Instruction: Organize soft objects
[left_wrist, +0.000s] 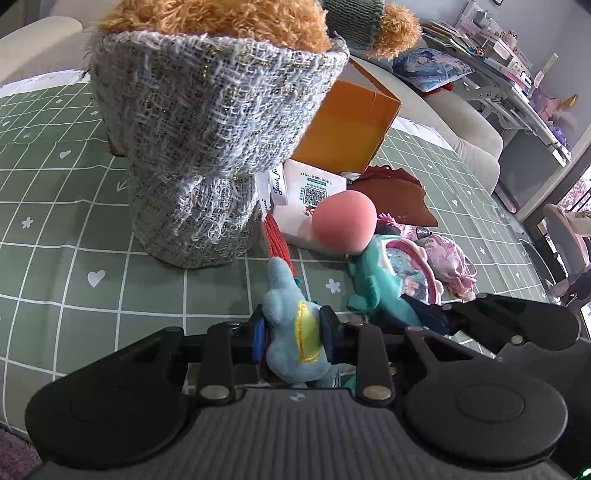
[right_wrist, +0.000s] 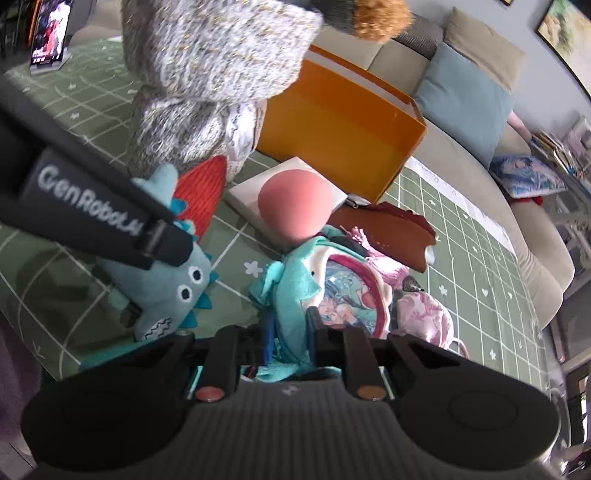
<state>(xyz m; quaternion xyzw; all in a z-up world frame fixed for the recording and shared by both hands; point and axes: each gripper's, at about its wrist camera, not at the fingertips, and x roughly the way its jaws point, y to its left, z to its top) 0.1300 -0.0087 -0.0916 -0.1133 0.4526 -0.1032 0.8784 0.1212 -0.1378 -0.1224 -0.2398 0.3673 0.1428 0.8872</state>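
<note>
A light-blue plush dinosaur (left_wrist: 290, 317) with a yellow patch lies on the green checked cloth (left_wrist: 55, 221). My left gripper (left_wrist: 293, 330) is shut on its body, and the right wrist view shows that dinosaur (right_wrist: 173, 291) under the left gripper's finger (right_wrist: 162, 240). Beside it lies a teal plush doll (right_wrist: 291, 291) with a round pink head (right_wrist: 291, 206). My right gripper (right_wrist: 291, 334) is shut on the doll's teal fabric. In the left wrist view the right gripper's fingertips (left_wrist: 439, 314) sit on the doll (left_wrist: 373, 291).
A large brown plush in a grey tweed dress (left_wrist: 207, 147) stands close behind the dinosaur. An open orange box (left_wrist: 351, 122), a white carton (left_wrist: 310, 195), a dark red piece (left_wrist: 402, 195) and a shiny pink soft toy (left_wrist: 450, 266) lie behind the doll. A sofa (left_wrist: 461, 122) lines the far edge.
</note>
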